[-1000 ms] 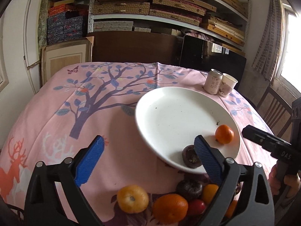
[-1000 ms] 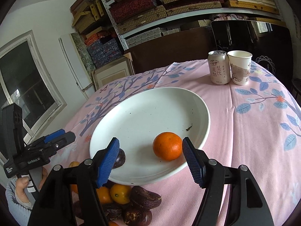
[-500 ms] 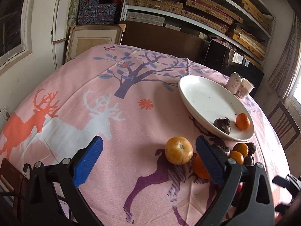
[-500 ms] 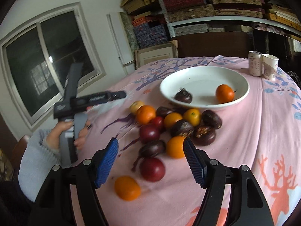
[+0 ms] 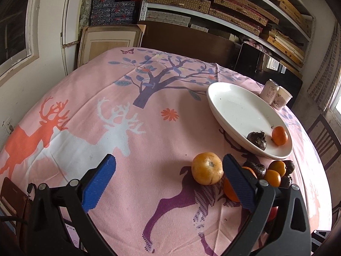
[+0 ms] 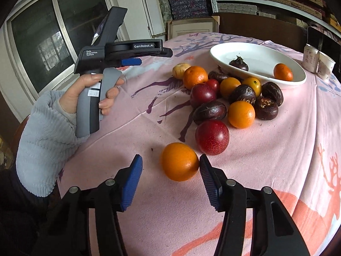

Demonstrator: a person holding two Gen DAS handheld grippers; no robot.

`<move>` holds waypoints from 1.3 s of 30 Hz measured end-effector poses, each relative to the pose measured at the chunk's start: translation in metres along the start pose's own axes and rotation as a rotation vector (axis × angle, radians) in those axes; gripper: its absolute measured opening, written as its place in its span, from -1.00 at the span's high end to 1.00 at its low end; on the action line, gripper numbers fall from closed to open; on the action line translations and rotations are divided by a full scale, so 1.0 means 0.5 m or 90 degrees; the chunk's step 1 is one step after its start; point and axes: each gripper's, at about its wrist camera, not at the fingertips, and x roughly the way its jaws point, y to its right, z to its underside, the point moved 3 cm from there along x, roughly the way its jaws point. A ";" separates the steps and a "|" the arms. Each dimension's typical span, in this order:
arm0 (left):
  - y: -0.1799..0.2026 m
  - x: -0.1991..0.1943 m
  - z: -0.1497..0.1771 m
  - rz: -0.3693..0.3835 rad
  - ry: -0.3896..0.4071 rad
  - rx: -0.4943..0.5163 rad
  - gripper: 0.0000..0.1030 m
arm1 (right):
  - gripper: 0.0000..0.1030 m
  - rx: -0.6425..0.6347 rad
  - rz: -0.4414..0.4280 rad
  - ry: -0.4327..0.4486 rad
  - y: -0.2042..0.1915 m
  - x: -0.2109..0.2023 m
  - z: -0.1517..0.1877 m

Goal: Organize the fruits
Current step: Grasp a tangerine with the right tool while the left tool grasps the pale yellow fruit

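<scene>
A white plate (image 6: 221,52) holds one dark purple fruit (image 6: 238,63) and one small orange (image 6: 283,72); it also shows in the left wrist view (image 5: 234,106). Several oranges, red plums and dark fruits lie in a pile (image 6: 234,98) in front of it. My right gripper (image 6: 170,179) is open, with a lone orange (image 6: 180,161) between its fingers, near the right pad. My left gripper (image 5: 168,181) is open and empty above the cloth, just left of a yellow-orange fruit (image 5: 207,171); it also shows in the right wrist view (image 6: 132,60).
A pink tablecloth (image 5: 127,128) with deer and tree prints covers the round table. A drink can (image 6: 310,58) and a paper cup (image 6: 326,65) stand behind the plate. Shelves of boxes, a window and a chair (image 5: 324,134) surround the table.
Both grippers pulled back from the plate toward the table's near side. The right gripper dropped low to the lone orange, which now sits between its fingers. The left gripper edged nearer the yellow-orange fruit.
</scene>
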 end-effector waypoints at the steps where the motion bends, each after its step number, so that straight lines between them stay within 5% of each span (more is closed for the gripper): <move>1: 0.000 0.000 0.001 0.000 -0.001 0.001 -0.91 | 0.01 0.005 -0.003 -0.010 0.002 0.007 0.000; 5: 0.004 0.005 0.004 0.001 -0.009 0.010 -0.91 | 0.25 0.019 -0.002 -0.024 0.005 0.020 -0.007; 13: 0.050 0.026 0.022 -0.070 -0.020 0.122 -0.90 | 0.25 0.087 -0.068 0.008 0.044 0.002 -0.009; 18: 0.029 0.039 0.014 -0.061 -0.035 0.090 -0.92 | 0.25 0.135 -0.098 0.023 0.070 -0.001 -0.007; 21: 0.054 0.030 0.013 -0.035 -0.014 0.122 -0.92 | 0.25 0.130 -0.097 0.019 0.065 0.000 -0.007; 24: 0.084 0.057 0.020 -0.067 -0.043 0.179 -0.92 | 0.25 0.135 -0.098 0.022 0.067 -0.002 -0.005; 29: 0.037 0.071 0.000 -0.022 -0.065 0.104 -0.92 | 0.25 0.138 -0.095 0.026 0.066 -0.005 -0.004; 32: 0.033 0.042 -0.002 -0.080 -0.017 0.121 -0.90 | 0.25 0.143 -0.096 0.030 0.070 -0.007 -0.002; 34: 0.057 0.059 0.009 -0.051 -0.045 0.153 -0.71 | 0.25 0.141 -0.096 0.028 0.068 -0.007 -0.002; 36: 0.084 0.081 0.020 -0.027 -0.084 0.191 -0.23 | 0.25 0.142 -0.095 0.029 0.070 -0.006 -0.004; 39: 0.097 0.089 0.021 -0.010 -0.092 0.204 -0.01 | 0.25 0.146 -0.095 0.031 0.071 -0.007 -0.005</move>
